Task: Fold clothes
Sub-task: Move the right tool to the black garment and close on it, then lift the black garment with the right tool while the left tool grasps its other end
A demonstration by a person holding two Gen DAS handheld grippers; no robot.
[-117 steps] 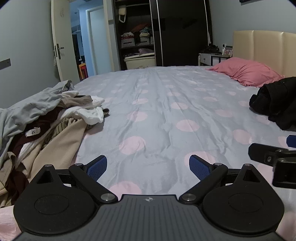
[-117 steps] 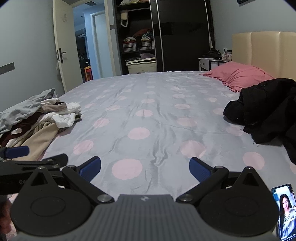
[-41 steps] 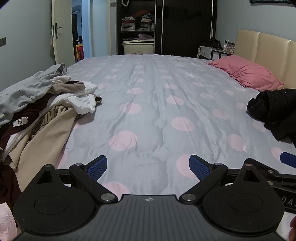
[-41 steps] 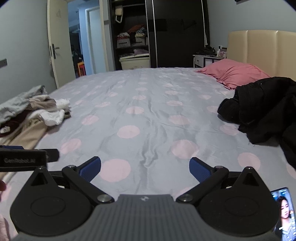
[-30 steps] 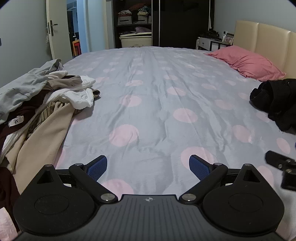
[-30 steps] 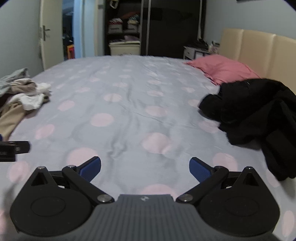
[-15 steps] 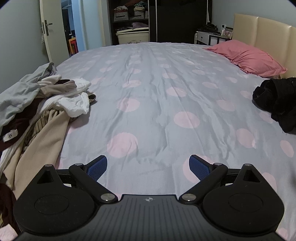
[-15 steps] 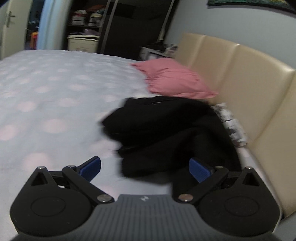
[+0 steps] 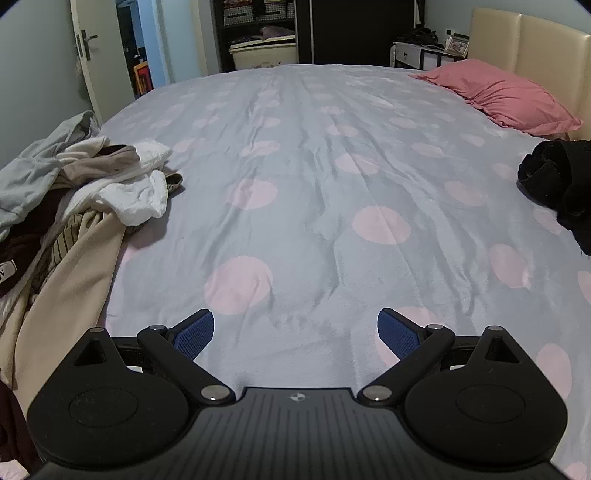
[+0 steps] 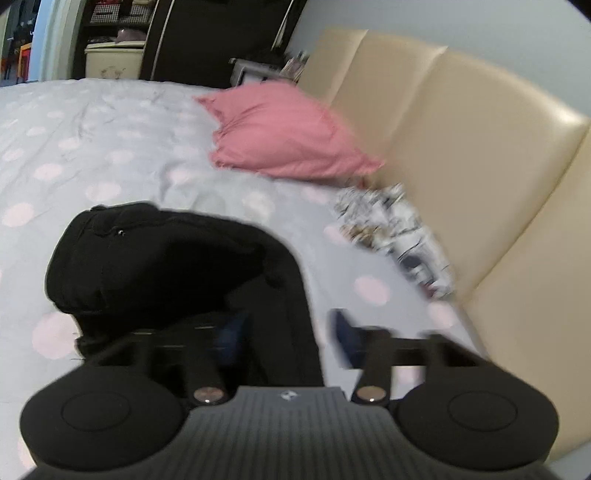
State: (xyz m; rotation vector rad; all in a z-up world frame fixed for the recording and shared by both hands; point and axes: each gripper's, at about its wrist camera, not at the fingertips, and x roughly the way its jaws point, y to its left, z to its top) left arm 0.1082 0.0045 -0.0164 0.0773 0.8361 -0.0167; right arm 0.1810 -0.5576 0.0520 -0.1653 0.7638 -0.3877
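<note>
A crumpled black garment (image 10: 155, 258) lies on the dotted grey bedsheet (image 10: 110, 147) near the headboard; it also shows at the right edge of the left wrist view (image 9: 557, 184). My right gripper (image 10: 286, 332) hangs low over its near edge, blurred, jaws closing. Black cloth lies between the pads; the right pad (image 10: 345, 334) still stands clear of it over the sheet. My left gripper (image 9: 295, 332) is open over bare sheet with nothing between its fingers. A heap of mixed clothes (image 9: 74, 206) sits to its left.
A pink pillow (image 10: 280, 136) rests against the beige padded headboard (image 10: 461, 147). A black-and-white patterned cloth (image 10: 395, 229) lies along the headboard's foot. Beyond the bed are a dark wardrobe (image 9: 351, 29), a nightstand (image 9: 424, 55) and an open door (image 9: 92, 55).
The right gripper swung right, from the middle of the bed to the black garment by the headboard, and its jaws narrowed. The left gripper edged forward, still open.
</note>
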